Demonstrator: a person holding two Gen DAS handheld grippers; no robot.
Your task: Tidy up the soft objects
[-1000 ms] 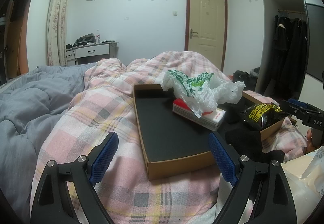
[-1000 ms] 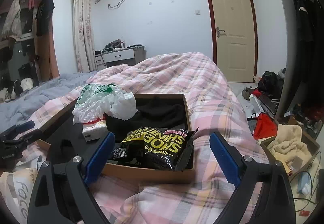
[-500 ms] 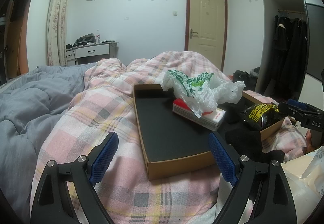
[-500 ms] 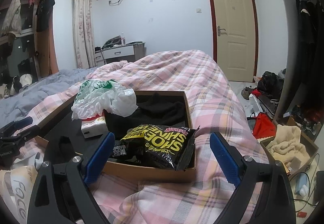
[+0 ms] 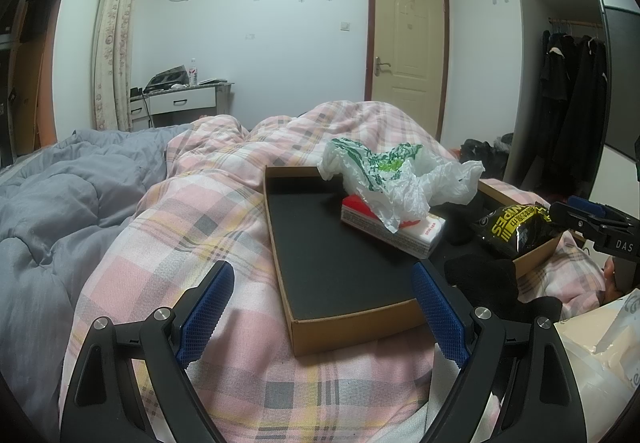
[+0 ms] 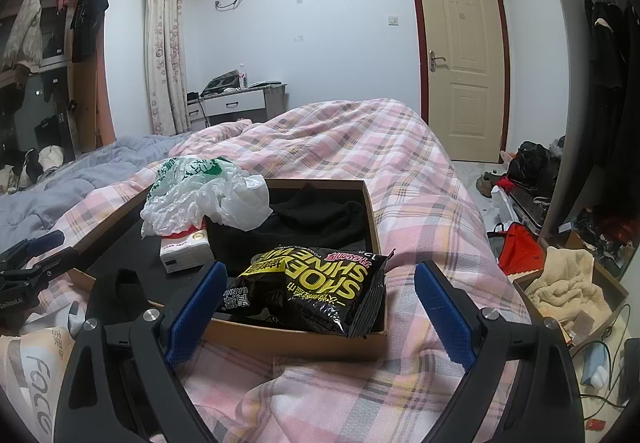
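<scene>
Right gripper (image 6: 316, 307) is spread wide and empty, pointed straight at the wipes pack (image 6: 316, 293), which lies crosswise at the near end of the box (image 6: 296, 339); left gripper (image 5: 320, 311) is likewise released, nearer the box's bare black half. Right view alone shows black cloth (image 6: 316, 219) behind the pack; bag (image 5: 396, 179) on tissue pack (image 5: 400, 229) probably suits left.

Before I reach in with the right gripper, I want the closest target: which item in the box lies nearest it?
The black shoe-shine wipes pack with yellow lettering, at the box's near edge; the plastic bag and tissue pack sit farther back.
</scene>
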